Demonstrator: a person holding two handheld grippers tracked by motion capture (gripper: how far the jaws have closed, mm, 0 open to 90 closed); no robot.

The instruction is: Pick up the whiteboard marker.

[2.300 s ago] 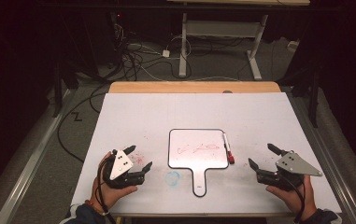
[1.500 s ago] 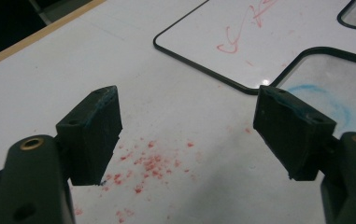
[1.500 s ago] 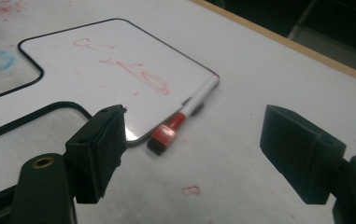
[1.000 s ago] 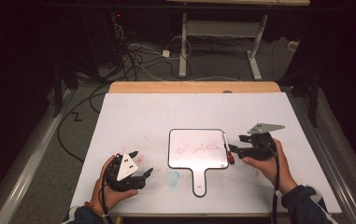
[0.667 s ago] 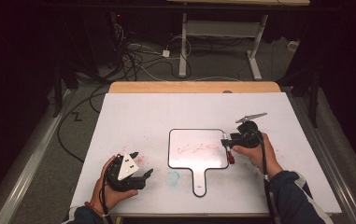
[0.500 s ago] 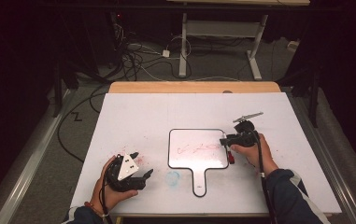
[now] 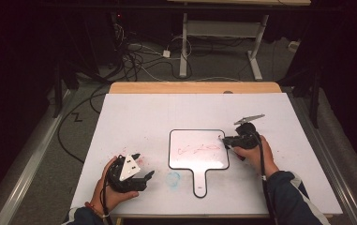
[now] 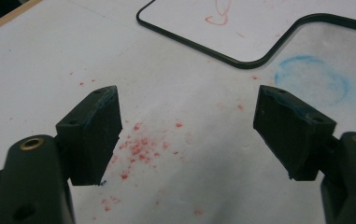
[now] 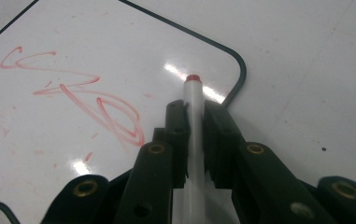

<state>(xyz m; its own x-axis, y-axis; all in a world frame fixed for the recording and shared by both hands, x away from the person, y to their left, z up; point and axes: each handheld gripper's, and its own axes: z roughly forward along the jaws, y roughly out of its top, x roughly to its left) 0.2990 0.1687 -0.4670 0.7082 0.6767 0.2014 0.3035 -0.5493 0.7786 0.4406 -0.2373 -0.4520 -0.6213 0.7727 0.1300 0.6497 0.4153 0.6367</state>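
A small white whiteboard (image 7: pixel 198 161) with a black rim and a handle lies mid-table, with a red scribble (image 9: pixel 82 93) on it. A white marker (image 9: pixel 193 88) with a red end lies along the board's right edge. My right gripper (image 9: pixel 194 112) is shut on its barrel, and the jaws have just been closing with the marker between them. In the high view the right gripper (image 7: pixel 226 139) sits at the board's right edge. My left gripper (image 7: pixel 144 165) rests on the table left of the handle, its jaws (image 8: pixel 187 121) open with nothing between them.
The white tabletop (image 7: pixel 143 117) carries a faint blue ring smudge (image 7: pixel 173 178) left of the board's handle and red crumbs (image 8: pixel 138 144) under the left gripper. Cables and desk legs (image 7: pixel 184 51) lie on the floor beyond the table's far edge.
The right hand came in from the table's right side to the whiteboard's right edge, sank a little, and its jaws closed on the marker. The left hand stayed put.
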